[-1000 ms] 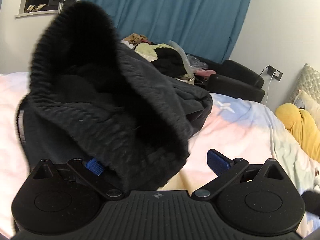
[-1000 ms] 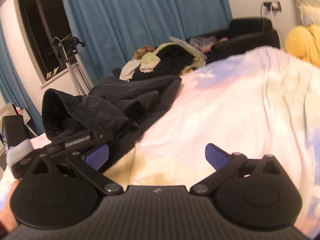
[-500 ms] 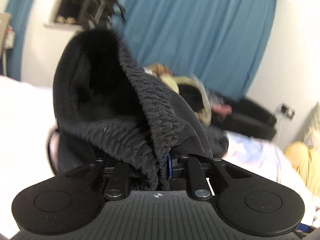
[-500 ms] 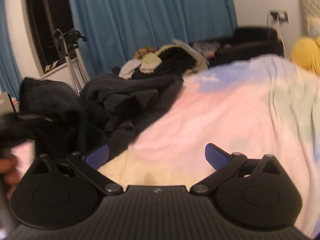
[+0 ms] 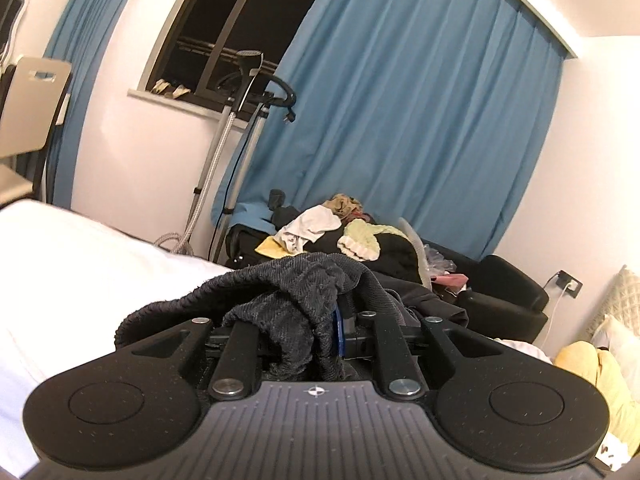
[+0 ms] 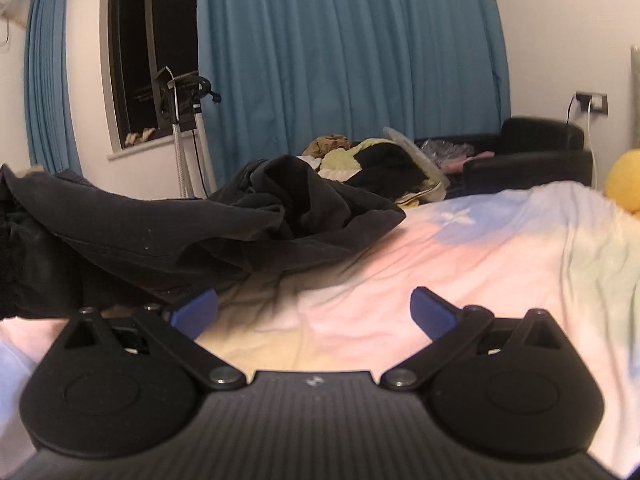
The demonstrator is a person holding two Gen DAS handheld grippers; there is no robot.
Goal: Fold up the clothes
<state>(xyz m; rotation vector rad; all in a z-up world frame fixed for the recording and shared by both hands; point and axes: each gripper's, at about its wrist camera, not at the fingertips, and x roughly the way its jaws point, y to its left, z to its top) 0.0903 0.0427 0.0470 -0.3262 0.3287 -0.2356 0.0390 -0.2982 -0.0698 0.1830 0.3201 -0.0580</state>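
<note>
While its two fingers are pressed together on a bunched ribbed edge of the black garment [image 5: 288,292], the left hand-held gripper [image 5: 334,330] holds that cloth up close to its camera, so the fabric drapes over the linkage and hides most of the blue pads. In the right wrist view the same black garment [image 6: 224,220] lies crumpled on the left part of the bed [image 6: 460,264], its far end heaped in folds, its near end lifted off to the left edge of the picture. The right hand-held gripper [image 6: 314,310] is spread wide with nothing between its fingers, hovering low over the pastel sheet; its left pad sits just beside the garment's near edge, and whether it touches cannot be told. Behind the bed a pile of clothes [image 5: 344,232] rests on a dark sofa [image 5: 504,292] before blue curtains [image 5: 400,120].
</note>
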